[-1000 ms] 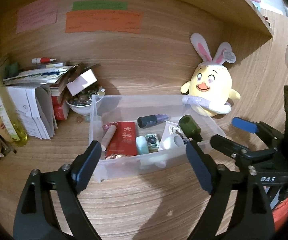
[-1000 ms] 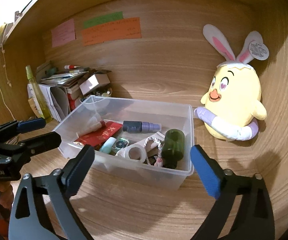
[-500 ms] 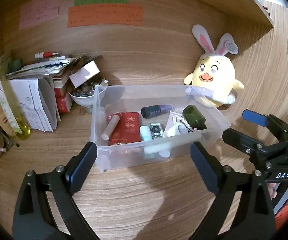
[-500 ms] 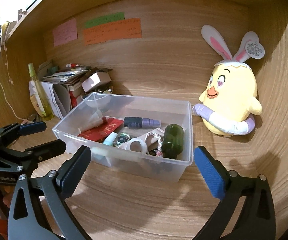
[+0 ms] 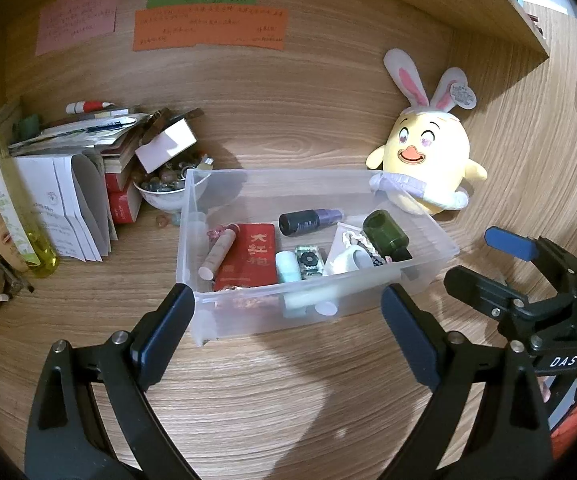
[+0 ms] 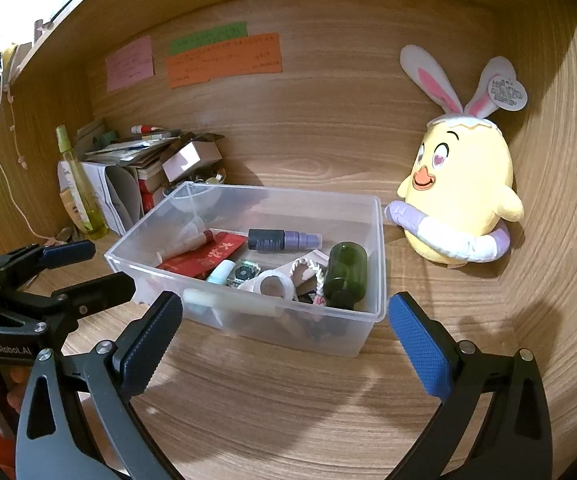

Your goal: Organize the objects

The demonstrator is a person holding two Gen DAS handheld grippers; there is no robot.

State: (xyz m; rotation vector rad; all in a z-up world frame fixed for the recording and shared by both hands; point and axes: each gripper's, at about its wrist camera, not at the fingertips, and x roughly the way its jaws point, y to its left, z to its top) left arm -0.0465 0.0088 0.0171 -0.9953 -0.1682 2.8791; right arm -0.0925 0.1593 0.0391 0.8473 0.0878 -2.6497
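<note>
Wood-grain bench [image 5: 288, 400] with matching back panel, where pink, green and orange paper notes [image 5: 208, 30] are stuck up.

Left edge: yellow-green spray bottle [image 5: 16, 208], upright; folded papers [image 5: 68, 204] beside it; stack of books and leaflets [image 5: 100, 132] behind; small bowl of beads [image 5: 164, 188] under a white box [image 5: 166, 146].

Centre: clear plastic bin [image 5: 312, 312], open-topped, near the back panel. Contents, left to right: pale tube [image 5: 218, 254], red packet with gold characters [image 5: 250, 256], light blue cylinder [image 5: 288, 266], dark bottle with purple end [image 5: 308, 220], white ring-shaped item [image 5: 350, 260], dark green bottle [image 5: 386, 234] on its side at the bin's right end.

Right of bin: yellow chick plush with rabbit ears [image 5: 428, 160], upright against the back panel, just beside the bin's far right corner.

Left tool [image 5: 288, 328]: spread wide, having just been opening, nothing between the pads; hovers before the bin's near wall.

Right tool [image 6: 288, 336]: spread wide, nothing held; also before the bin.
</note>
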